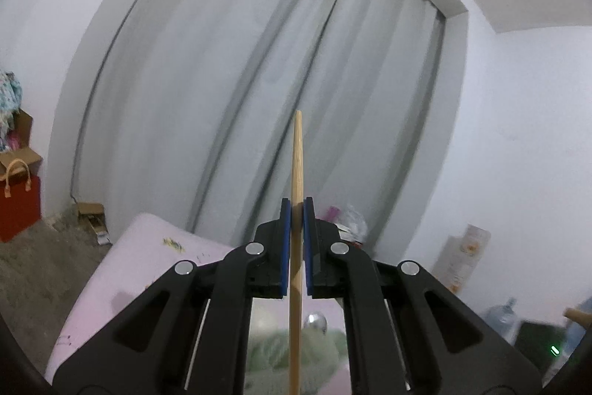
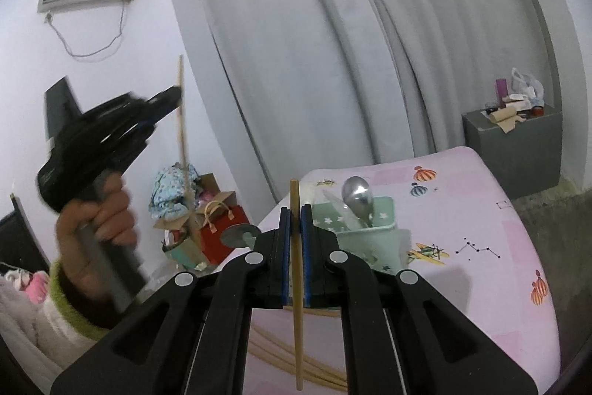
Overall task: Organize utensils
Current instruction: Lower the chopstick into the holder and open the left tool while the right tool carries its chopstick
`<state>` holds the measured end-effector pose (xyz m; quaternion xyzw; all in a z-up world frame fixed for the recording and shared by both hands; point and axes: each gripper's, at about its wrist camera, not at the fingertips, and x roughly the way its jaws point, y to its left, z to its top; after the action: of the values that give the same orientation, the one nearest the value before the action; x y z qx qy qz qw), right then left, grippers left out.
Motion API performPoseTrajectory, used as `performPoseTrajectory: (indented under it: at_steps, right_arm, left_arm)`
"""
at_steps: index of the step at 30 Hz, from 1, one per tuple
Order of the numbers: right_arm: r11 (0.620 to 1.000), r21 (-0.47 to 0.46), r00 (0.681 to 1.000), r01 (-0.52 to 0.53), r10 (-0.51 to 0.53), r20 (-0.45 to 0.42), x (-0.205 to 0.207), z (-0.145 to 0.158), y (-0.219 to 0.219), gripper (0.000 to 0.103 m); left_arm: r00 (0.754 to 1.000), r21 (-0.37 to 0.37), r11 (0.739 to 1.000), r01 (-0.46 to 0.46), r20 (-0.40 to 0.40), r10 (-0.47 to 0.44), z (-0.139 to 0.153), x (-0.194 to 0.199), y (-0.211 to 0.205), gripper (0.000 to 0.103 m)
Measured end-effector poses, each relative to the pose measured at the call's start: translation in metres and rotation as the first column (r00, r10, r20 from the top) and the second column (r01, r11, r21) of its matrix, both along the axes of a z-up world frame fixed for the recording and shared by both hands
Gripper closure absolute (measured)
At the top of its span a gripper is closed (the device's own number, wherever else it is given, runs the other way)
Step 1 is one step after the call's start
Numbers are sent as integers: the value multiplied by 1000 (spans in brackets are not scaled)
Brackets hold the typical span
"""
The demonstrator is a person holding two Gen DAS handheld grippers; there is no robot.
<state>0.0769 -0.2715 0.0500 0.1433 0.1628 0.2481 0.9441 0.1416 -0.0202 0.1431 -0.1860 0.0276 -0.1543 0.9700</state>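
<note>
My left gripper (image 1: 296, 210) is shut on a wooden chopstick (image 1: 297, 154) that stands upright between the blue pads, its tip against the curtain. Seen from the right wrist, that left gripper (image 2: 177, 95) is raised at the left in a person's hand (image 2: 100, 221), with its chopstick (image 2: 182, 136) upright. My right gripper (image 2: 295, 215) is shut on a second chopstick (image 2: 298, 321), also upright. Just beyond it stands a pale green bin (image 2: 370, 228) with a metal spoon (image 2: 357, 197) in it. Loose chopsticks (image 2: 281, 356) lie on the pink table (image 2: 481, 210) under the right gripper.
Grey curtains (image 2: 314, 62) fill the background. A grey cabinet (image 2: 518, 150) with clutter stands at the right of the table. A red bag (image 2: 218, 239) and boxes sit on the floor at the left. The spoon (image 1: 315, 322) and green bin (image 1: 266, 354) show blurred below the left gripper.
</note>
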Motion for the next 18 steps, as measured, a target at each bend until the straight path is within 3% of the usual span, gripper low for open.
performPoseTrajectory:
  at_steps: [6, 13, 18]
  right_arm:
    - [999, 43, 1000, 2, -2, -21, 9, -9, -16, 97]
    - [997, 81, 999, -3, 6, -38, 16, -18, -28, 97]
    - [994, 107, 999, -2, 7, -48, 17, -25, -37, 97]
  left_arm:
    - [995, 47, 994, -96, 38, 94, -11, 37, -40, 98]
    - [982, 50, 981, -186, -23, 187, -30, 75, -58, 98]
    - [975, 110, 973, -205, -64, 213, -41, 89, -66, 98]
